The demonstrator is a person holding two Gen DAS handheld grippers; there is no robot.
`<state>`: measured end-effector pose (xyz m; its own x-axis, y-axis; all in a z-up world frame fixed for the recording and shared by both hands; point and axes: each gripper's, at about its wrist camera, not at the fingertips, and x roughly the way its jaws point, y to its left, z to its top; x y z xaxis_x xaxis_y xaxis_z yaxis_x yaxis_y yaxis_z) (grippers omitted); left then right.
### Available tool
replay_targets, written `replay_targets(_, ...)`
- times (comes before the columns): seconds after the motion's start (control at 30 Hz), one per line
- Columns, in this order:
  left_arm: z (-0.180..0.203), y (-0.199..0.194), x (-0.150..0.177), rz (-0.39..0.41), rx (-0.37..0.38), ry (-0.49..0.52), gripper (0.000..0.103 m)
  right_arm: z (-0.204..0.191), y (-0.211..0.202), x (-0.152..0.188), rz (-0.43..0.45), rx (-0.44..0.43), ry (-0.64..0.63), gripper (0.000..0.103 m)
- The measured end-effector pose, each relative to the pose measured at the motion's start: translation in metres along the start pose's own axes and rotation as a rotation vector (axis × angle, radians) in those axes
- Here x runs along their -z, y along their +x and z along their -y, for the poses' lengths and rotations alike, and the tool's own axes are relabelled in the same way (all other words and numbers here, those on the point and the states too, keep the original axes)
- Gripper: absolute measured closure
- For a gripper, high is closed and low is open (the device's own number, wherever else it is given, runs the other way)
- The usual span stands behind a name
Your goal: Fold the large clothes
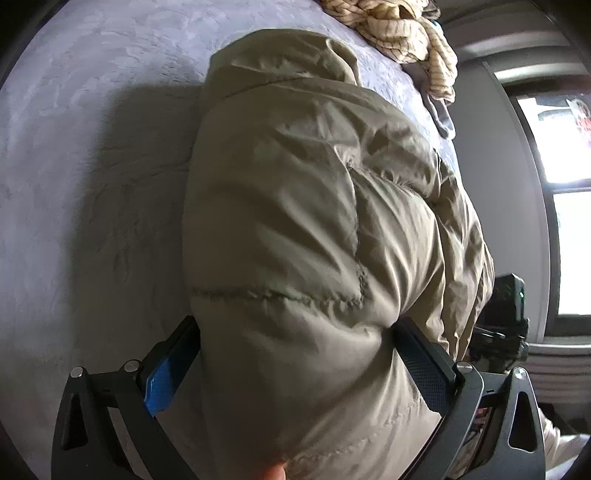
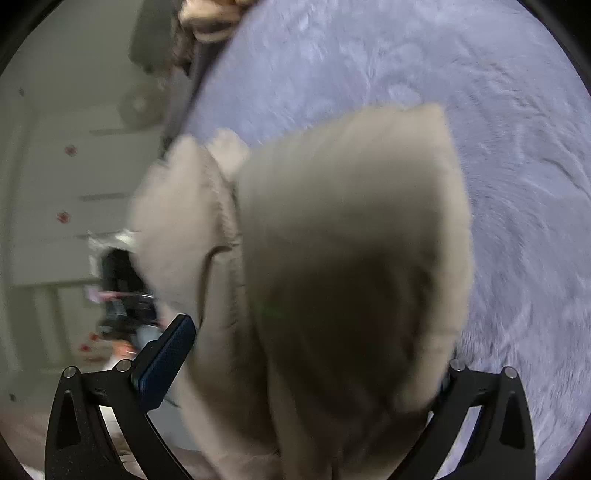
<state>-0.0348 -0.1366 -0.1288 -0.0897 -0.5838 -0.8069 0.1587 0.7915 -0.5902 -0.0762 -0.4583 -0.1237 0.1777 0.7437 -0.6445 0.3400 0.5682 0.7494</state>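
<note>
Both my left gripper (image 1: pixel 295 354) and right gripper (image 2: pixel 314 369) pinch the puffy khaki quilted jacket (image 1: pixel 314 221) above the grey plush bedspread (image 1: pixel 92 147), whose slick bulky fabric may slip free mid-fold.

looks like a bedroom in someone's home: a wide bed with a fuzzy lavender-grey blanket (image 1: pixel 92 155), a crumpled striped cream sheet (image 1: pixel 402 33) heaped at its far end, a window (image 1: pixel 569 221) letting in daylight beside it, and white cabinet doors (image 2: pixel 74 177) along the other wall
</note>
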Motion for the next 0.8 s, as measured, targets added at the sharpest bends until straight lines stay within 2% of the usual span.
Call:
replay_targets(0.1, -0.009, 0.009, -0.006, -0.018, 0.047, -0.009, 0.000, -0.001, 0.015, -0.007, -0.013, 0.016, 0.008, 0.000)
replay_targets(0.23, -0.022, 0.034, -0.014, -0.076, 0.178, -0.067, 0.000, 0.003, 0.022, -0.009, -0.004, 0.022, 0.040, 0.000)
replay_targets(0.3, -0.015, 0.041, -0.017, -0.075, 0.179, -0.053, 0.000, 0.004, 0.024, -0.009, 0.013, 0.029, 0.073, 0.000)
replay_targets(0.37, -0.003, 0.041, -0.019, -0.063, 0.151, 0.002, 0.001, 0.005, 0.021, -0.009, 0.034, 0.039, 0.101, 0.000)
replay_targets(0.4, 0.006, 0.040, -0.021, -0.061, 0.138, 0.036, 0.005, 0.003, 0.019, -0.007, 0.056, 0.043, 0.128, 0.001)
replay_targets(0.43, 0.010, 0.037, -0.021, -0.060, 0.135, 0.053, 0.007, 0.003, 0.018, -0.004, 0.074, 0.043, 0.148, 0.006)
replay_targets(0.47, 0.014, 0.032, -0.023, -0.059, 0.134, 0.070, 0.014, 0.001, 0.017, -0.002, 0.089, 0.045, 0.160, 0.019)
replay_targets(0.57, 0.021, 0.015, -0.030, -0.056, 0.165, 0.109, 0.029, -0.013, 0.013, 0.004, 0.154, 0.031, 0.198, 0.046)
replay_targets(0.67, 0.034, -0.011, -0.047, -0.022, 0.176, 0.171, 0.031, -0.044, 0.011, 0.005, 0.180, 0.039, 0.160, 0.055)
replay_targets(0.8, 0.036, -0.052, -0.078, 0.060, 0.174, 0.213, 0.031, -0.090, 0.018, -0.016, 0.186, 0.017, 0.094, 0.055)
